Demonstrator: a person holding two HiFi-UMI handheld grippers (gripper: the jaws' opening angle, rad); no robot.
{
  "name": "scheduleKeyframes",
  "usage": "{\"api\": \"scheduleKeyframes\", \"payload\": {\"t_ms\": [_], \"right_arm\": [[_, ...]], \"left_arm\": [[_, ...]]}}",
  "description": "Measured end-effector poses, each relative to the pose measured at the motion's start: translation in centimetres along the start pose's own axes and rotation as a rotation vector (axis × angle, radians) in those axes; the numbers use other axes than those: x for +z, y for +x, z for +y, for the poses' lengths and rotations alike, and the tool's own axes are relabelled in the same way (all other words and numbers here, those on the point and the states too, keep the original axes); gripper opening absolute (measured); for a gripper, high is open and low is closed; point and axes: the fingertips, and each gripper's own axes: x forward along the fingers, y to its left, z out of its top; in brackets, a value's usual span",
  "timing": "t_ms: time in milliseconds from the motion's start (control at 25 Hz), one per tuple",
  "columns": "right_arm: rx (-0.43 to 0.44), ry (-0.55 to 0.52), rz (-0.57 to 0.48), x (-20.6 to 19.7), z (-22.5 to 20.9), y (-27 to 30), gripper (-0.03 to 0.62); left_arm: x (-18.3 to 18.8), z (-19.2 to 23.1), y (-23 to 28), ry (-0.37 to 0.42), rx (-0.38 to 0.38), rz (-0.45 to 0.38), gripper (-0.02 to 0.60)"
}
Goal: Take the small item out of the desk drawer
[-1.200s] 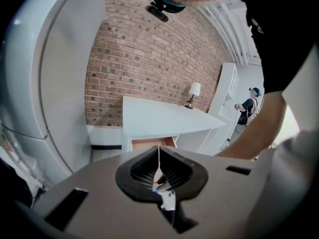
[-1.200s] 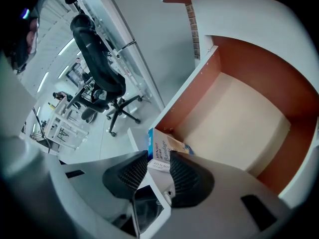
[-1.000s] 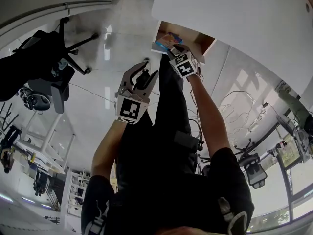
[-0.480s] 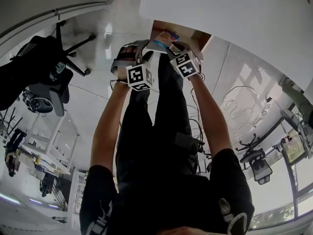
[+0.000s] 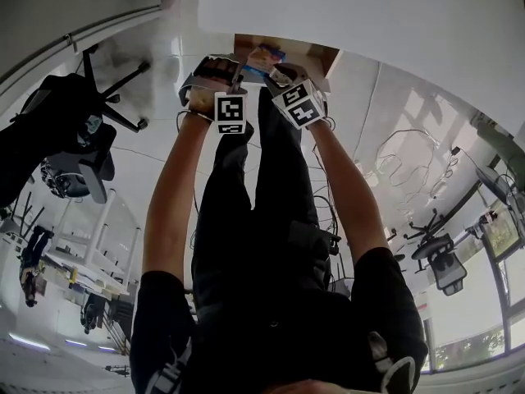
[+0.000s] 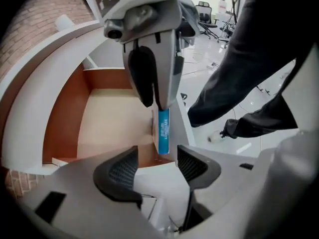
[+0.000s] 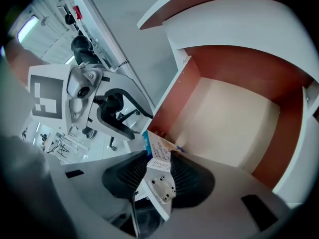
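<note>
Now right gripper [image 7: 158, 169] opening round box [image 7: 157, 149], drawer [image 7: 173, 101] edge.

I read the drawer [image 7: 229, 118] as laminated board: smooth reddish-brown walls and a pale matt bottom. The small box [image 7: 157, 151] looks like thin card with a slightly glossy blue-and-white print. The left gripper [image 6: 158, 167], jaws opening on nothing, is matt grey plastic with black ribbed, rubbery-looking pads [image 6: 122, 171]. The right gripper [image 7: 160, 173], jaws opening with the box between them, looks the same. The desk top [image 5: 369, 15] is smooth matt white, the floor [image 5: 156, 171] glossy with glare. The trousers [image 5: 262, 245] are dark matt cloth and the wall [image 6: 35, 29] is rough brick
</note>
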Motion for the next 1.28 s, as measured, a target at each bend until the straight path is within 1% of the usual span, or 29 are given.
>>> {"api": "scheduleKeyframes", "payload": {"t_ms": [80, 240, 440, 600, 640, 720, 800, 840, 1000, 1120, 1200, 1280], "right_arm": [[0.012, 0.016, -0.022, 0.4, 0.0, -0.1, 0.166], [0.018, 0.034, -0.026, 0.2, -0.2, -0.1, 0.172], [0.024, 0.066, -0.079, 0.7, -1.0, -0.8, 0.173], [0.031, 0.089, -0.072, 0.6, -1.0, -0.8, 0.176], [0.031, 0.093, -0.072, 0.6, -1.0, -0.8, 0.176], [0.028, 0.098, -0.081, 0.5, -1.2, -0.7, 0.175], [0.027, 0.105, -0.078, 0.1, -1.3, -0.7, 0.175], [0.026, 0.107, -0.073, 0.0, -1.4, -0.8, 0.175], [0.013, 0.101, -0.065, 0.2, -1.5, -1.4, 0.170], [-0.011, 0.109, -0.089, 0.9, -1.8, -2.8, 0.164], [-0.026, 0.122, -0.105, 1.2, -1.5, -4.4, 0.164], [-0.041, 0.144, -0.116, 1.0, -0.8, -6.2, 0.164]], "left_arm": [[0.3, 0.0, 0.5, 0.005, -0.018, -0.002, 0.241], [0.9, 0.1, 1.7, -0.029, -0.045, -0.013, 0.239], [2.3, 0.4, 3.1, -0.004, -0.067, -0.019, 0.239], [2.2, 0.4, 3.9, -0.011, -0.082, -0.015, 0.216], [2.2, 0.4, 4.0, -0.005, -0.085, -0.014, 0.203], [2.5, 0.1, 4.2, 0.020, -0.093, -0.014, 0.148], [2.7, -0.3, 4.4, 0.043, -0.095, -0.015, 0.105], [2.8, -0.3, 4.4, 0.044, -0.090, -0.017, 0.101], [3.1, 0.1, 4.0, 0.015, -0.059, -0.017, 0.087], [3.6, 0.5, 3.1, -0.005, -0.039, -0.018, 0.080], [3.8, 0.4, 1.9, -0.035, -0.030, -0.022, 0.079], [4.2, 0.1, 0.6, -0.084, -0.013, -0.030, 0.078]]}}
